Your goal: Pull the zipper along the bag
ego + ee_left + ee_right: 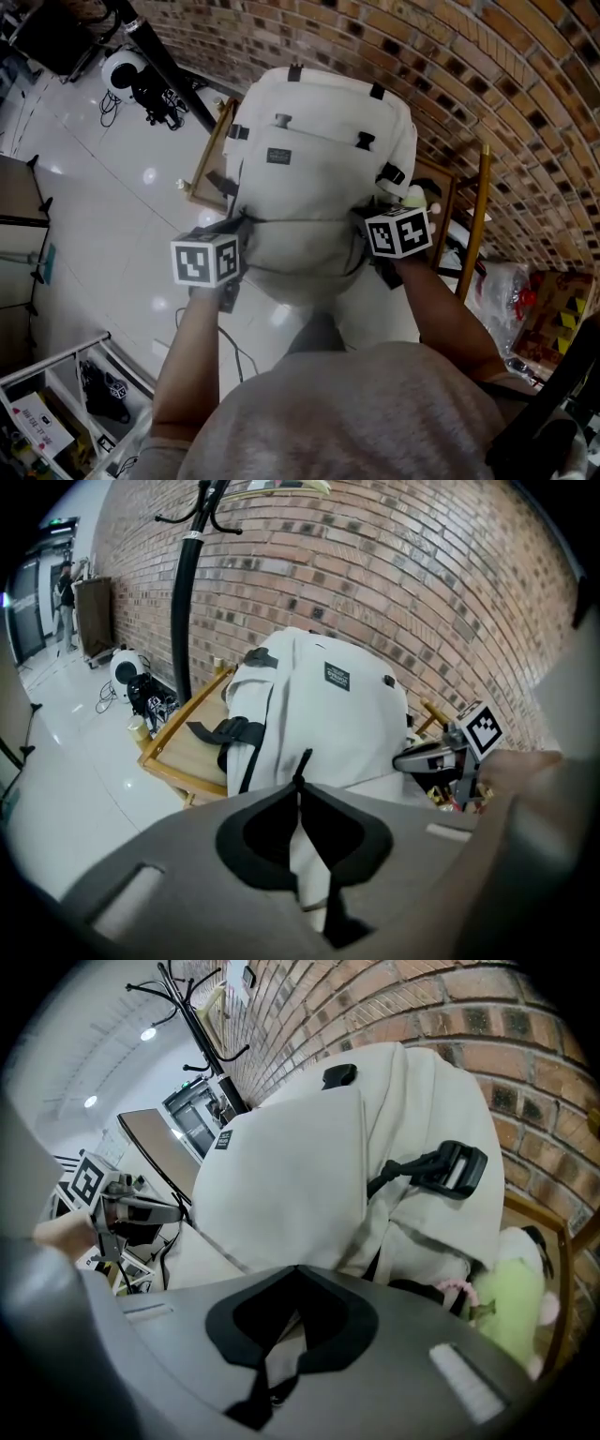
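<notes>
A white backpack [319,150] stands upright on a wooden chair [208,155] against the brick wall. A dark zipper line runs across its lower front between my two grippers. My left gripper [242,225] is at the bag's left side, shut on the black zipper pull [303,764], whose tip sticks out above the closed jaws [300,787]. At the bag's right side, my right gripper [364,220] is shut [298,1274] on the backpack's fabric [291,1176], with a dark strap end hanging between the pads. Each gripper shows in the other's view.
A green plush toy [511,1312] lies on the chair at the bag's right. A black coat-rack pole [183,602] rises left of the chair, with a white device and cables [127,73] on the floor beside it. Wire shelving [56,394] stands at lower left.
</notes>
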A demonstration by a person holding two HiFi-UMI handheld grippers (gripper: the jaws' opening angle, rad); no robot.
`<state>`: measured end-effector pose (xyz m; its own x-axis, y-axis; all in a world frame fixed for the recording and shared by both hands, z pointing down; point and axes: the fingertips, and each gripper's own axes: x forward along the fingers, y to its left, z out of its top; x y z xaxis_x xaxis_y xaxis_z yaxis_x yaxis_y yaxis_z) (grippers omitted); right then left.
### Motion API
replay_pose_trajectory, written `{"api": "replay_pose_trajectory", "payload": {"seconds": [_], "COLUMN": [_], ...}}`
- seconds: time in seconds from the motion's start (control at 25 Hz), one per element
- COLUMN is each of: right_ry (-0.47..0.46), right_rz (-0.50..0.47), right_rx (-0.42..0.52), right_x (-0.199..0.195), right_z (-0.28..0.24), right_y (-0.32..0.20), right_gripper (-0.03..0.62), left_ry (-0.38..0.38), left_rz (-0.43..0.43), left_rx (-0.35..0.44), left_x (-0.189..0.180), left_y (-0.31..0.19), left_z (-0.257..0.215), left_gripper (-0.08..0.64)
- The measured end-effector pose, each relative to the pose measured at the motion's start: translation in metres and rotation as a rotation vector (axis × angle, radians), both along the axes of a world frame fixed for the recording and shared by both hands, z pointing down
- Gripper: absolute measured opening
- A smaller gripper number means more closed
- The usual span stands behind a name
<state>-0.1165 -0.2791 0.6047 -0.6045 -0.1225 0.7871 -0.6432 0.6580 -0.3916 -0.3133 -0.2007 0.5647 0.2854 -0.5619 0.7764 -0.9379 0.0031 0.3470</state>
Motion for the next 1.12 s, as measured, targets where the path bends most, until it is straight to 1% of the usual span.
{"api": "replay_pose_trajectory", "payload": {"seconds": [0.16,0.52,0.76,0.88,1.0,1.04,1.12], "right_ry": [0.002,0.0,0.003,0.01,0.012,0.012,0.012], "right_rz": [-0.004,-0.006,-0.011,-0.008,-0.003,0.0,0.011], "right_rx": [0.002,-0.008,-0.001,-0.003,-0.004,0.002,0.027], "right_x": [-0.001,-0.001,-0.003,-0.002,-0.001,-0.001,0.0], "right_z": [0.0,0.0,-0.002,0.0,0.0,-0.001,-0.005], "right_y": [-0.001,-0.001,-0.001,0.0,0.001,0.001,0.0], "right_gripper": [0.0,0.0,0.0,0.0,0.001,0.0,0.002], "left_ry": [-0.006,0.004,0.023,0.031,0.062,0.062,0.037], "left_rz": [-0.025,-0.082,-0.105,-0.102,-0.096,-0.094,-0.077], "left_rx": [-0.008,-0.007,-0.008,-0.012,-0.006,-0.003,0.003], "left_x": [-0.011,-0.037,-0.042,-0.039,-0.035,-0.034,-0.032], "left_y": [0.004,0.012,0.014,0.015,0.012,0.011,0.009], "left_z": [0.001,0.002,0.007,0.009,0.007,0.006,0.004], "left_gripper": [0.014,0.015,0.015,0.015,0.021,0.025,0.028]}}
